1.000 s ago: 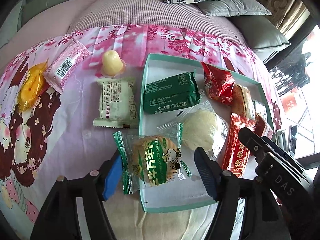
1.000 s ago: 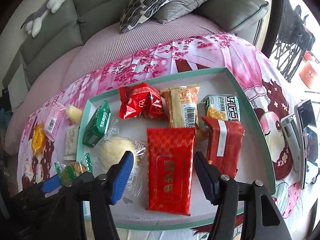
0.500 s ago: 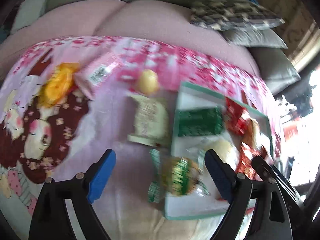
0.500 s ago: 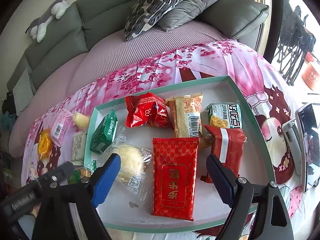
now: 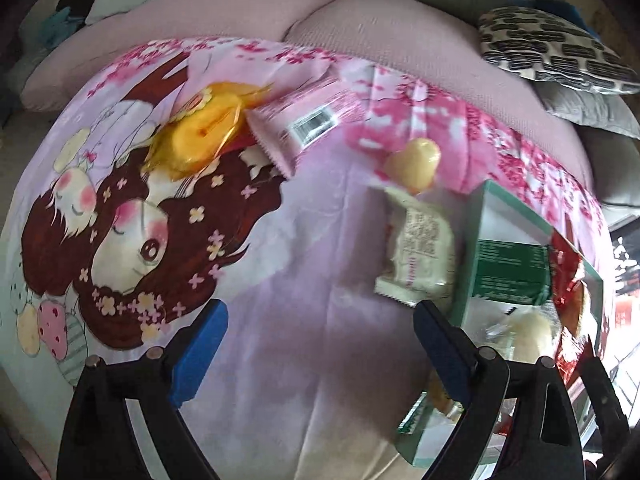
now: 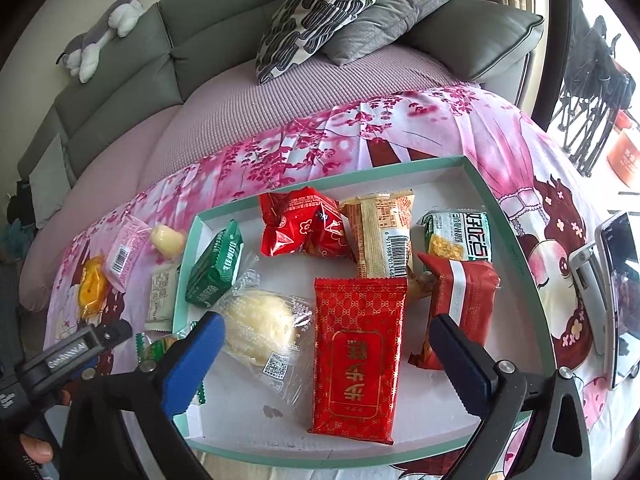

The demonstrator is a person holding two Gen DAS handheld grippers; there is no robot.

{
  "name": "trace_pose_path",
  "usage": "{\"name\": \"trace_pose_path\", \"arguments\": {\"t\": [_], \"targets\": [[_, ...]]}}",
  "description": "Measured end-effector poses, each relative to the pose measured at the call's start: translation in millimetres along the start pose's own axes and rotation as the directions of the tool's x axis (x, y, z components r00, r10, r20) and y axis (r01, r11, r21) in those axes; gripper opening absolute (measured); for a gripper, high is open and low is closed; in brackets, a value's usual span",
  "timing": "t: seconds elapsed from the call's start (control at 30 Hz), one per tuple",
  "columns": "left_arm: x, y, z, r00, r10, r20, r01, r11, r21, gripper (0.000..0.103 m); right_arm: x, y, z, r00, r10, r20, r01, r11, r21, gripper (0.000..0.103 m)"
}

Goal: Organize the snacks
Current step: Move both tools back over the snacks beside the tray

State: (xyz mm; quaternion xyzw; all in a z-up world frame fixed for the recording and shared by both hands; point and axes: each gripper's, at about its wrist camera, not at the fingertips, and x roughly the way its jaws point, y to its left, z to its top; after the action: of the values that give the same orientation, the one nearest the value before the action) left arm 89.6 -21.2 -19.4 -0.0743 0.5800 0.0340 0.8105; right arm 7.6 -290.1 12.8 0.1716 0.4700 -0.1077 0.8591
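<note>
A teal-rimmed white tray point(image 6: 496, 200) holds several snack packets: a green pack point(image 6: 216, 270), a red bag point(image 6: 300, 228), a flat red packet point(image 6: 356, 364), a clear-wrapped white bun point(image 6: 260, 324). Outside it on the pink cloth lie a yellow cake point(image 5: 200, 136), a pink packet point(image 5: 308, 120), a pale jelly point(image 5: 416, 162) and a white packet point(image 5: 420, 256). My left gripper point(image 5: 320, 356) is open and empty over bare cloth, left of the tray point(image 5: 472, 248). My right gripper point(image 6: 328, 360) is open and empty above the flat red packet.
A grey sofa with a patterned cushion point(image 6: 320, 12) and grey cushions runs behind the cloth. A phone on a stand point(image 6: 616, 292) sits right of the tray. A plush toy point(image 6: 100, 36) lies on the sofa back. A green-wrapped round biscuit point(image 6: 156, 348) lies at the tray's left edge.
My left gripper let the green-wrapped biscuit go at the tray's edge, opened wider and swung left over the cloth. My right gripper opened wider and stayed over the tray.
</note>
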Motion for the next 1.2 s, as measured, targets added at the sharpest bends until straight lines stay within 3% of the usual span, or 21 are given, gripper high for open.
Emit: {"name": "trace_pose_path", "arguments": {"t": [0.13, 0.27, 0.83, 1.2], "targets": [[4.6, 5.9, -2.7, 0.999, 0.037, -0.007, -0.037, 0.999, -0.01, 0.094, 0.3, 0.2, -0.5, 1.0, -0.002, 0.002, 0.002, 1.0, 0.002, 0.103], [5.7, 1.9, -5.8, 1.0, -0.014, -0.028, 0.014, 1.0, -0.004, 0.094, 1.7, -1.3, 0.0, 1.0, -0.007, -0.003, 0.007, 1.0, 0.009, 0.103], [7.0, -43.7, -21.2, 0.994, -0.087, -0.067, 0.096, 0.986, 0.134, 0.094, 0.7, -1.0, 0.3, 1.0, -0.01, -0.003, 0.01, 1.0, 0.009, 0.103], [-7.5, -25.6, -4.9, 0.999, -0.04, 0.016, 0.037, 0.991, 0.125, 0.094, -2.8, 6.8, 0.0, 1.0, 0.005, 0.001, -0.005, 1.0, -0.011, 0.103]]}}
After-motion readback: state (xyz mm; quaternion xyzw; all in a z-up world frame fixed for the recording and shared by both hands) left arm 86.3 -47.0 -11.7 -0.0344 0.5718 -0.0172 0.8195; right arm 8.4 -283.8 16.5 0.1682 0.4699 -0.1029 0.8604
